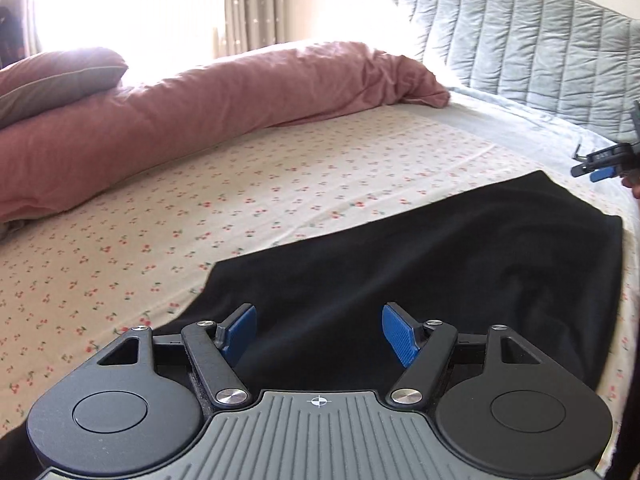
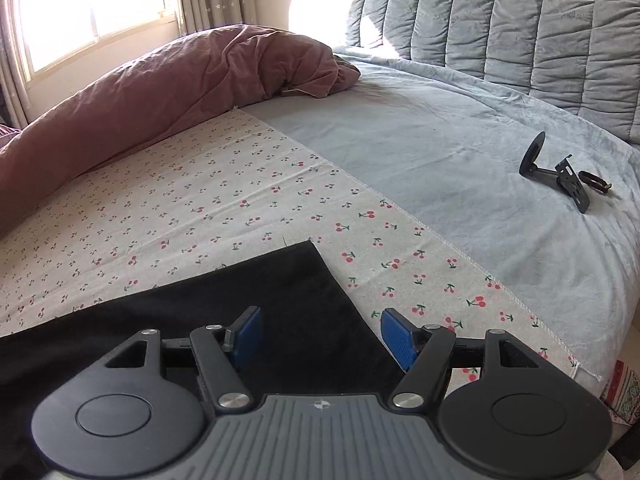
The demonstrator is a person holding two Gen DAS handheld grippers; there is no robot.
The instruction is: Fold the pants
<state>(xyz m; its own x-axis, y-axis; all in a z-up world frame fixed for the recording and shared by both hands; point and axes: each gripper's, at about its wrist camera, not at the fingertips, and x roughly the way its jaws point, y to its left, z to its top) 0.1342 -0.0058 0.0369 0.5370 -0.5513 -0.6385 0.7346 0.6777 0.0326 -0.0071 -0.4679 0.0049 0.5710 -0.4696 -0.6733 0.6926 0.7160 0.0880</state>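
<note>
Both the left gripper (image 1: 319, 334) and right gripper (image 2: 320, 336) hover with jaws spread wide, gripping nothing, above the black pants (image 1: 460, 248) lying flat on the cherry-print sheet (image 1: 200, 220).

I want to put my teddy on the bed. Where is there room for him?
There is bare cherry-print sheet between the black pants and the rolled pink duvet. The pale blue sheet is also free between the duvet's end and the small black bracket. It is crowded near the front edge, where the pants lie under both open grippers.
</note>
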